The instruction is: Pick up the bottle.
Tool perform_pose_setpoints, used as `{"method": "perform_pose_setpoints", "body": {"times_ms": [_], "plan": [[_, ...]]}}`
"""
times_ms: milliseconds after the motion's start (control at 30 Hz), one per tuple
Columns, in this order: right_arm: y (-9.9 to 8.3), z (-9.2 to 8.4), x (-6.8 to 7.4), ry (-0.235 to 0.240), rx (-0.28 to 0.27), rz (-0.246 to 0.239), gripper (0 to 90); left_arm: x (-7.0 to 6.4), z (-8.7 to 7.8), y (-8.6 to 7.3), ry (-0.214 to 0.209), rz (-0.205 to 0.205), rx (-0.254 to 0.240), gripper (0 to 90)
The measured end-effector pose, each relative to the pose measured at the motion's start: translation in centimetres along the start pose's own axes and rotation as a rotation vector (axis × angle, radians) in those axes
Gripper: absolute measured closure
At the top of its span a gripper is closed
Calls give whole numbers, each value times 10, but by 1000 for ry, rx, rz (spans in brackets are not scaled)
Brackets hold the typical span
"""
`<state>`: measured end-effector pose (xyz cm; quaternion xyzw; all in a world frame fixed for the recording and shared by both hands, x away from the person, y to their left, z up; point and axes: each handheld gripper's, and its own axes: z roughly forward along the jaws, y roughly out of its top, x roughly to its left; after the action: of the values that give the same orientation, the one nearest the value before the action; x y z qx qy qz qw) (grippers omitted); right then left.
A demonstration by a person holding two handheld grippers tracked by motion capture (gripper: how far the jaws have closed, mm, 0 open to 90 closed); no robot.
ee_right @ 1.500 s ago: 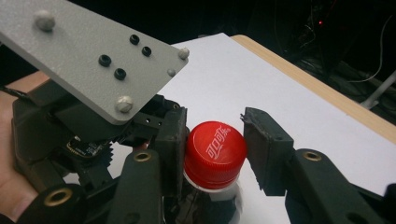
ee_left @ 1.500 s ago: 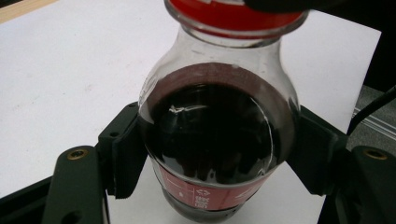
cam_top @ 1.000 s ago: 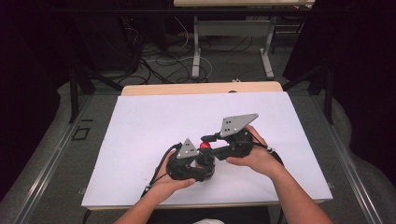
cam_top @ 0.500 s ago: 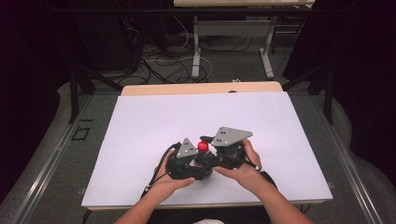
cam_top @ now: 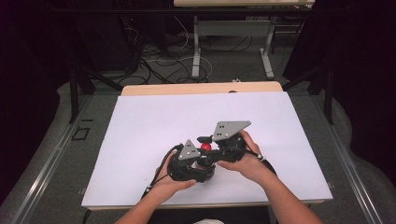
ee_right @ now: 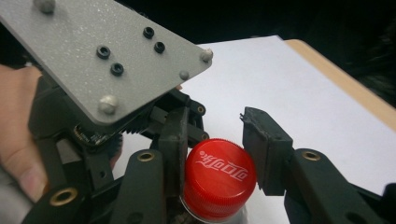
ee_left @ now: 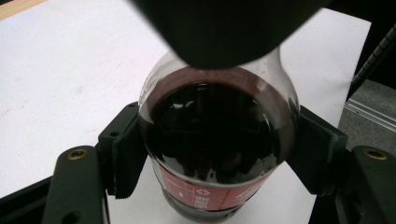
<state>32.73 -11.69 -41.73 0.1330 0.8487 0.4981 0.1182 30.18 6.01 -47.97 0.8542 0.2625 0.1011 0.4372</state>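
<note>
Left gripper view: left gripper (ee_left: 217,154) clamps bottle (ee_left: 217,140) body. Right gripper view: right gripper (ee_right: 218,161) pinches red cap (ee_right: 219,179).

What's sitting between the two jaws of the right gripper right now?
The bottle's red cap sits between the right gripper jaws, both pads against its sides, in the right gripper view.

One bottle (ee_left: 217,135) of dark drink, near centre of table. One red cap (ee_right: 219,179) on it. One red label band (ee_left: 205,193). Two handheld grippers: left gripper (cam_top: 198,167), right gripper (cam_top: 205,150). Two grey three-cornered plates (cam_top: 229,129). One white table (cam_top: 154,121). Two hands (cam_top: 250,163), near edge.
</note>
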Motion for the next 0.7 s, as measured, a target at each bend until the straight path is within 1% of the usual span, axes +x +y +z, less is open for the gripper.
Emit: {"method": "perform_pose_setpoints", "body": {"times_ms": [33, 67, 133, 200, 267, 367, 433, 467, 500, 533, 567, 600, 633, 667, 700], "plan": [[0, -1, -3, 22, 2, 6, 613, -1, 1, 0, 10, 4, -15, 301], [1, -2, -6, 43, 5, -5, 613, -2, 0, 0, 5, -10, -11, 301], [1, -3, -9, 69, 2, -13, 613, -2, 0, 0, 4, 4, -20, 301], [1, -5, -11, 81, 4, -18, 614, -2, 0, 1, 7, 13, -22, 301], [1, -5, -12, 89, 6, -26, 614, -2, 0, 1, 7, 12, -23, 301], [0, -5, -12, 85, 5, -6, 612, -1, 0, 1, 6, 10, -18, 301], [1, -4, -9, 67, 10, 8, 609, -1, 0, 0, 12, 11, -23, 301], [1, -4, -7, 47, 8, 4, 599, -1, 0, 0, 10, 5, -19, 301], [2, -3, -5, 18, 4, 6, 557, 0, 0, 0, 14, -2, -29, 301], [3, -4, -2, -12, 16, 20, 532, 2, -1, 0, 12, -10, -19, 301], [4, -4, 0, -35, 9, 36, 529, 4, -2, 0, 17, -6, -14, 301], [6, -6, 3, -59, 12, 46, 511, 4, -2, 0, 27, -11, -23, 301], [7, -6, 5, -87, 1, 51, 491, 5, -3, 0, 25, -15, -15, 301], [8, -8, 8, -110, 7, 65, 489, 6, -2, -1, 36, -23, -35, 301], [10, -8, 11, -136, 14, 85, 490, 7, -3, 0, 35, -21, -25, 301]]}}
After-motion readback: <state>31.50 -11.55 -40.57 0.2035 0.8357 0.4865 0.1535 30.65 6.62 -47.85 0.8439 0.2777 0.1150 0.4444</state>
